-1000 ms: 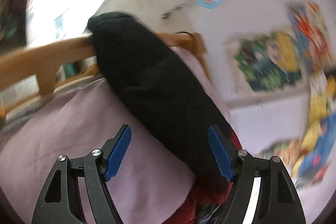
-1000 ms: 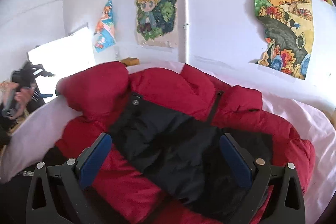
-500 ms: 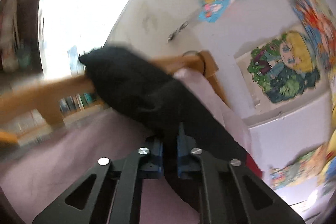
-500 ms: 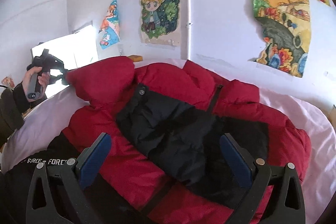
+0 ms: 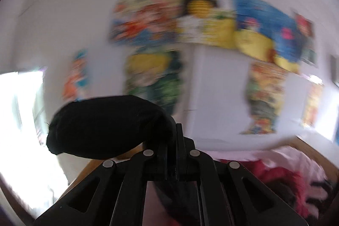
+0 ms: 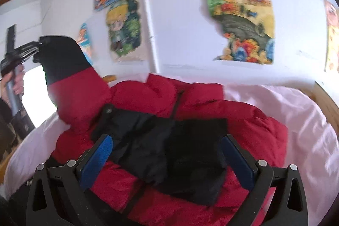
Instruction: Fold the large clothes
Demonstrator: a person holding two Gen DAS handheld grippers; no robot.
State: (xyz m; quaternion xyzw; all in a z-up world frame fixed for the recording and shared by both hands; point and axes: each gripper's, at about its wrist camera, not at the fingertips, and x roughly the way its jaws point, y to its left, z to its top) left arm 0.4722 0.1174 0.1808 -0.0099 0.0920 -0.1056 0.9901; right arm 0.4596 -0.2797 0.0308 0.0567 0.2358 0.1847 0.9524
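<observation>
Red-and-black jacket (image 6: 190,120), left gripper (image 5: 172,141) clamping black sleeve end (image 5: 110,126), right gripper (image 6: 167,154) fingers spread

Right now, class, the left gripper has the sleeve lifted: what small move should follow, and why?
Probably swing the sleeve across onto the jacket body. The left gripper is shut on its black cuff, holding it above the bed; the right gripper hangs open over the chest.
</observation>
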